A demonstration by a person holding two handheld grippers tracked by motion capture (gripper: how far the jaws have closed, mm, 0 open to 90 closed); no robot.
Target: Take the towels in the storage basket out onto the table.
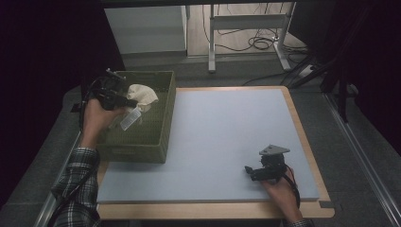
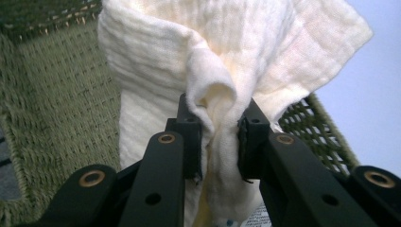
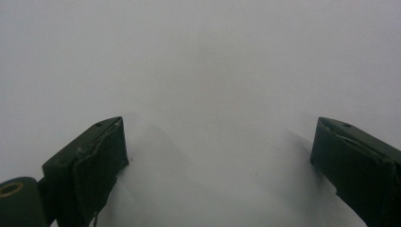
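The surface (image 1: pixel 222 142), covered by a pale blue mat, lies bare across its middle and right. At its left edge sits a green woven basket (image 1: pixel 156 137), deep enough to hold loose items, so anything taken out has to come up over the rim. A cream cloth (image 1: pixel 142 96) hangs bunched above the basket's opening, and a clear bottle (image 1: pixel 131 119) lies inside, just below the cloth. The left hand-held gripper (image 2: pixel 218 142) is clamped on a gathered fold of the cloth, pinching where the fabric is thickest. The right hand-held gripper (image 3: pixel 217 156) rests low near the surface's right front, jaws apart and holding nothing, seemingly parked clear of the work.
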